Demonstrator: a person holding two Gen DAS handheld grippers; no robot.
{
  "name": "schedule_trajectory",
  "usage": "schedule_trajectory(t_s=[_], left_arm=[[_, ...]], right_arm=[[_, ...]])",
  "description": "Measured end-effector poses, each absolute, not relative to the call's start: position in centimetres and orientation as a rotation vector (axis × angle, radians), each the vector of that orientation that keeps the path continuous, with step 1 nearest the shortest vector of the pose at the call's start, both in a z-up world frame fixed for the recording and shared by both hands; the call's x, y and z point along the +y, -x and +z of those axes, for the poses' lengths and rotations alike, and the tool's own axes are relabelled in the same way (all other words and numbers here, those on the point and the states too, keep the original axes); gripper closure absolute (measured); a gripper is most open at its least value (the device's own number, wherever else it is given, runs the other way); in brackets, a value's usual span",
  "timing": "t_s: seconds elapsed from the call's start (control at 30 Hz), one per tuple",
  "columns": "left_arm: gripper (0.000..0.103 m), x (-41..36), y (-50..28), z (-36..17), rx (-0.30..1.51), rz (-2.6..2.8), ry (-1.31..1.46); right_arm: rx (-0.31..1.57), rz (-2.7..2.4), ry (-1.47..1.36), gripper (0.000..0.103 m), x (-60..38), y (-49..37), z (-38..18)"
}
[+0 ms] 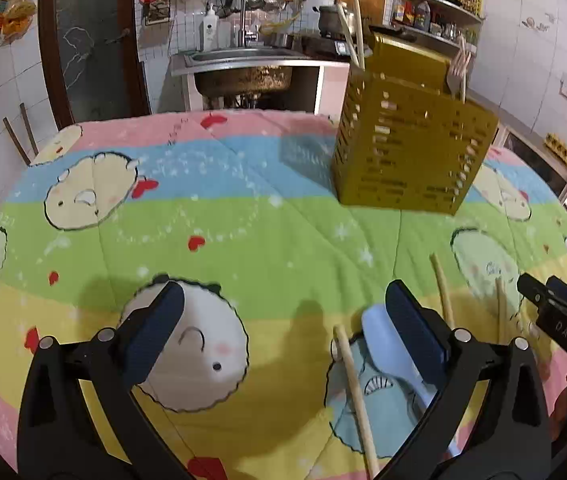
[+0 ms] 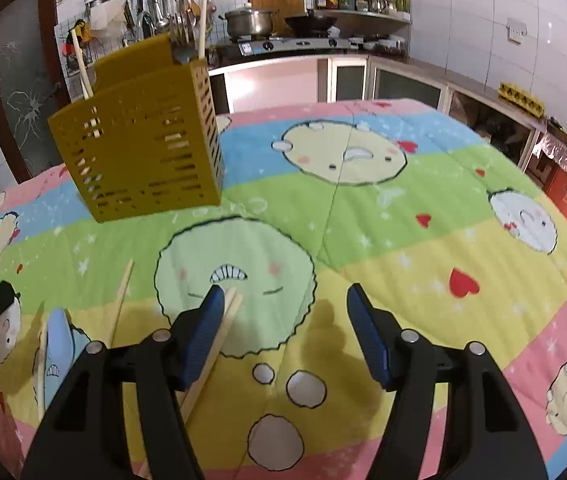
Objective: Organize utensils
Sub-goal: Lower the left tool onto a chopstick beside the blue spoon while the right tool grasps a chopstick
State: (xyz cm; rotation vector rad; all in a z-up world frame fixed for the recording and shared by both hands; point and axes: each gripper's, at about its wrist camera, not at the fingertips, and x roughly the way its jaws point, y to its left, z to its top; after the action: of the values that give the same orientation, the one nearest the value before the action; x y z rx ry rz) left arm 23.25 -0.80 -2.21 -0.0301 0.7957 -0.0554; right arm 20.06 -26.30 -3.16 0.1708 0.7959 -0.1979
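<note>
Both spread wide, gripping nothing: left gripper [image 1: 283,320] beside the blue spoon [image 1: 383,336], right gripper [image 2: 283,320] over loose chopsticks [image 2: 219,332] (likely next pickup); yellow holder [image 2: 139,140] stands beyond, partly filled.

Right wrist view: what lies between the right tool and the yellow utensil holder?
Only bare quilt between the right tool and the yellow utensil holder; the loose chopsticks lie beside its left finger.

Matt yellow plastic slotted caddy [image 1: 411,140], pale wooden chopsticks [image 1: 355,396], soft quilted printed cloth [image 2: 403,220], smooth light-blue plastic spoon [image 1: 383,340]
</note>
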Motion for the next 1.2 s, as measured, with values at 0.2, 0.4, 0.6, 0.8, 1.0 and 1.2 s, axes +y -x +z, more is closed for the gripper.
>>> schedule_trajectory(t_s=[0.2, 0.4, 0.6, 0.8, 1.0, 1.2], left_arm=[[0.006, -1.0, -22.9, -4.2, 0.846, -0.036, 0.014], [0.006, -1.0, -23.0, -5.3, 0.887, -0.041, 0.005], [0.006, -1.0, -22.9, -5.5, 0.895, -0.045, 0.002], [0.006, -1.2, -22.8, -5.5, 0.893, -0.054, -0.004], [0.016, -1.3, -22.8, -5.7, 0.913, -0.068, 0.006], [0.036, -2.2, -22.7, -5.9, 0.935, -0.098, -0.014]], right_arm=[[0.824, -0.2, -0.194, 0.04, -26.2, -20.1, -4.0], [0.847, -0.196, -0.211, 0.04, -25.9, -20.5, -4.4], [0.872, -0.226, -0.208, 0.04, -25.5, -20.7, -4.7], [0.912, -0.228, -0.19, 0.041, -24.3, -20.9, -5.2], [0.925, -0.201, -0.188, 0.068, -23.6, -21.6, -5.0], [0.928, -0.172, -0.205, 0.082, -23.5, -22.4, -5.0]])
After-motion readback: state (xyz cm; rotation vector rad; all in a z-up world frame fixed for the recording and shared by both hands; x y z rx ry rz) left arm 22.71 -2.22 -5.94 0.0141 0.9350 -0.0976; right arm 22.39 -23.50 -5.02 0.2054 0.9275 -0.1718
